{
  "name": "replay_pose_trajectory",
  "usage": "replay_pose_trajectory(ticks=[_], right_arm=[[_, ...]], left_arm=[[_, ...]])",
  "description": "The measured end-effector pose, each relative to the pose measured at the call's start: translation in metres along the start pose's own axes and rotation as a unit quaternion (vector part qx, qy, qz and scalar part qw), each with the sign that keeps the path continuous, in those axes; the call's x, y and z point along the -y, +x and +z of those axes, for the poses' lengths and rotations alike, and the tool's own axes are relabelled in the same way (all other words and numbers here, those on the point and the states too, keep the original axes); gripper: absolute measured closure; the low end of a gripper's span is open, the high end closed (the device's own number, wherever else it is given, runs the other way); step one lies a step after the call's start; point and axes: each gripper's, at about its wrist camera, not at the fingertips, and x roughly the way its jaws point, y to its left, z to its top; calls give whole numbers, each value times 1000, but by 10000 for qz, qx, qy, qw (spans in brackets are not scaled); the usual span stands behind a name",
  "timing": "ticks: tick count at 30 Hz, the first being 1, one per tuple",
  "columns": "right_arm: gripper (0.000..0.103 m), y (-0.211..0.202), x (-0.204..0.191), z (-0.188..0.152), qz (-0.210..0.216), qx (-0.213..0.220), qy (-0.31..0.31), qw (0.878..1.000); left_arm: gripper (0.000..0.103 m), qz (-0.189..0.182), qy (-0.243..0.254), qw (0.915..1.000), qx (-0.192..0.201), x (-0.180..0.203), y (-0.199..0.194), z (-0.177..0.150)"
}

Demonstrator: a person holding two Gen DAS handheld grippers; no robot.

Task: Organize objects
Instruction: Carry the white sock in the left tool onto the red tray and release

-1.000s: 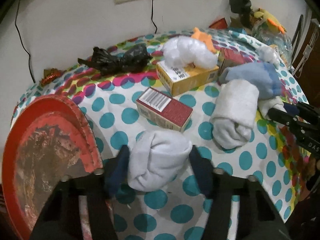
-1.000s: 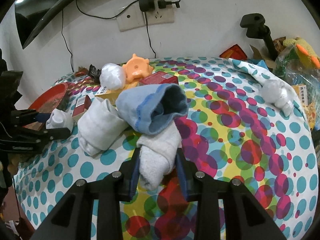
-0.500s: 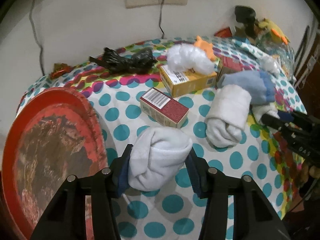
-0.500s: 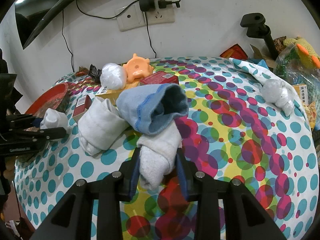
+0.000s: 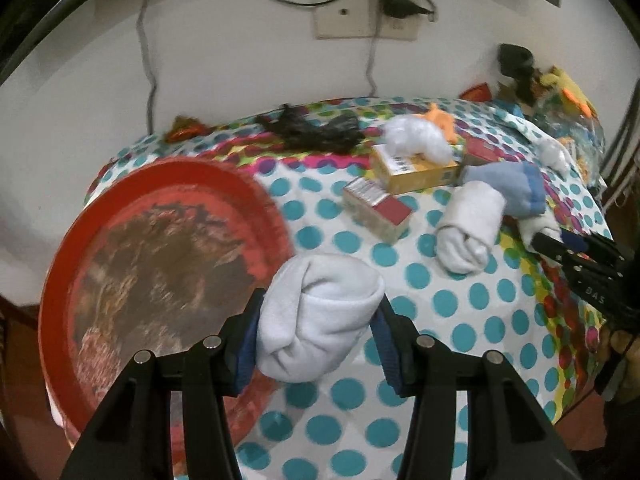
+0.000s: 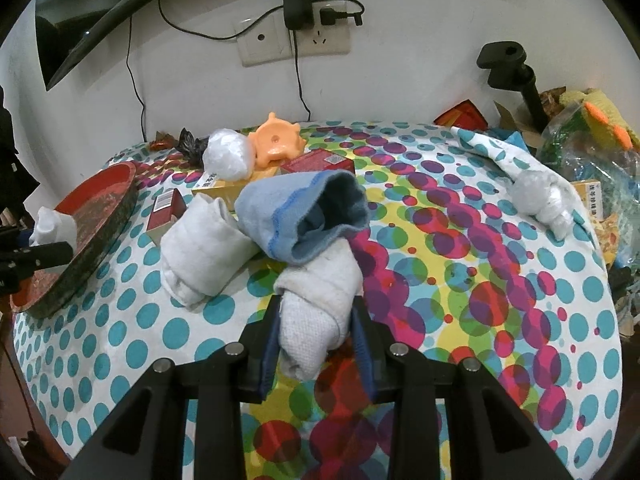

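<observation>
Left gripper [image 5: 316,330] is clamped on a rolled white sock [image 5: 320,314], held at the edge of the red tray [image 5: 100,216], probably clear of the dotted tablecloth [image 5: 472,308], though blur makes that hard to confirm. Right gripper [image 6: 318,338] is clenched on a greyish-white sock roll [image 6: 316,308] that lies on the cloth, tucked under the blue sock [image 6: 296,216], with another white roll [image 6: 200,256] just left of it.

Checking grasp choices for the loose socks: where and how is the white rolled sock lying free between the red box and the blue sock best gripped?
Grip the white rolled sock across its plump middle, from above, fingers on its two long sides. It lies flat and free on the tablecloth; the blue sock crowds its far end, so come from the near side.
</observation>
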Motion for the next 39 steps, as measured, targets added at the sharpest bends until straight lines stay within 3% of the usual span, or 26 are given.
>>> replay_pose_trajectory(ticks=[17,29,39], right_arm=[[70,-14,8,-10,-214,-68,147,9996],[70,-15,9,-13,-299,-118,173,9993],[70,-15,9,-15,-369,-150,181,9990]], left_arm=[[56,969,-940,9908,-70,-108,-14,-23],[55,1339,-1434,9804,-181,-176,-11,-32],[55,1607,-1610,9725,-501,-223,17,-35]])
